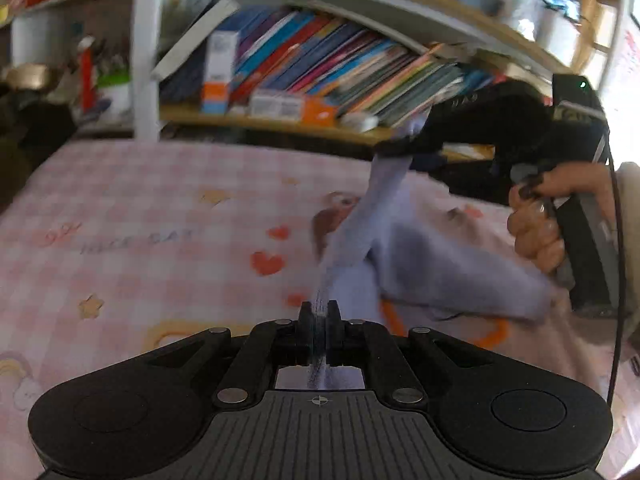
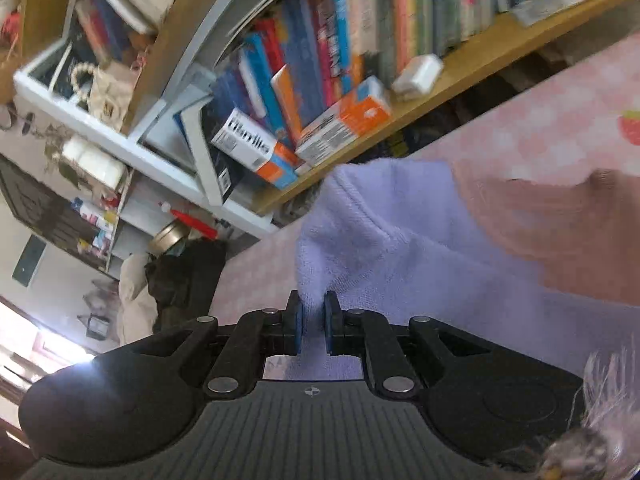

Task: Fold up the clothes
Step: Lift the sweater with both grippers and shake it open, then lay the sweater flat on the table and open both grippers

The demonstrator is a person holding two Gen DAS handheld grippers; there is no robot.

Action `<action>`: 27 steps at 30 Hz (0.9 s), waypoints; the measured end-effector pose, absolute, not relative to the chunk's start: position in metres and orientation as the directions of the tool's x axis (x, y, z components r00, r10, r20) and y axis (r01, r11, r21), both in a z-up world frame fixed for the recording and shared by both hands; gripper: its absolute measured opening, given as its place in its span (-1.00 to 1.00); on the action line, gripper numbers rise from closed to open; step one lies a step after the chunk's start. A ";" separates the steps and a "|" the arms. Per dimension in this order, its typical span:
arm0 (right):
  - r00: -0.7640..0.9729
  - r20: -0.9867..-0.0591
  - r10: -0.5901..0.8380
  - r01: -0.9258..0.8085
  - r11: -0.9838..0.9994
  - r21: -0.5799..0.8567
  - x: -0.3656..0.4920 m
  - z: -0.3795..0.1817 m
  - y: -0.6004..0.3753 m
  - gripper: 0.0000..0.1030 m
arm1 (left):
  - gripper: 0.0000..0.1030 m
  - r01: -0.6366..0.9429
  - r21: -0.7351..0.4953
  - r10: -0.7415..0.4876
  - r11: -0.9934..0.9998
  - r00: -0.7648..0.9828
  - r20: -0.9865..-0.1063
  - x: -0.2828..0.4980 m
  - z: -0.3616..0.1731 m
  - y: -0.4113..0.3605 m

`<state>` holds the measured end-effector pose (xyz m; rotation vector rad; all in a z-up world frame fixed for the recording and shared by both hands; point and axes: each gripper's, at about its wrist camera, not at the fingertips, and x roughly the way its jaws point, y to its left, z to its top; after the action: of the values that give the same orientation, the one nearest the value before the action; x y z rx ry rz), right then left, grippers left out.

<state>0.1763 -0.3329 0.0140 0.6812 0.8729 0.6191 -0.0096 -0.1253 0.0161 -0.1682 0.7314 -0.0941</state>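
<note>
Fuzzy lavender cloth garment [image 2: 400, 240], matt black plastic fingers [image 2: 297, 320] (blue pads)

One lavender garment [image 1: 420, 268], one pink checked bedsheet [image 1: 140, 200] under it. Two grippers: left gripper [image 1: 319, 312] at bottom centre of its view, right gripper [image 1: 394, 148] at upper right. One hand [image 1: 538, 224] at right edge. Two orange-white boxes [image 2: 344, 120] on the shelf (center of right view). Books [image 1: 320, 60]: approx. dozens, too blurred to count.
</note>
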 end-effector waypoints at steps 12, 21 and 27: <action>0.439 -0.556 0.706 -0.331 0.702 0.631 0.182 0.016 -0.254 -0.29 | -0.85 -0.072 -0.146 -0.059 0.987 0.681 -0.730 0.005 -0.001 -0.080; 0.436 -0.623 0.649 -0.310 0.758 0.573 0.145 0.007 -0.316 -0.13 | -0.73 -0.147 -0.117 0.008 0.982 0.657 -0.754 0.004 -0.006 -0.078; 0.499 -0.695 0.518 -0.301 0.855 0.422 0.097 -0.005 -0.394 -0.11 | -0.18 -0.231 -0.092 0.080 0.969 0.639 -0.765 -0.008 -0.005 -0.082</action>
<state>0.0967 -0.3939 -0.0049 0.2596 0.9245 0.5024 -0.0081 -0.0823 -0.0052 -0.1880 0.8609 0.1785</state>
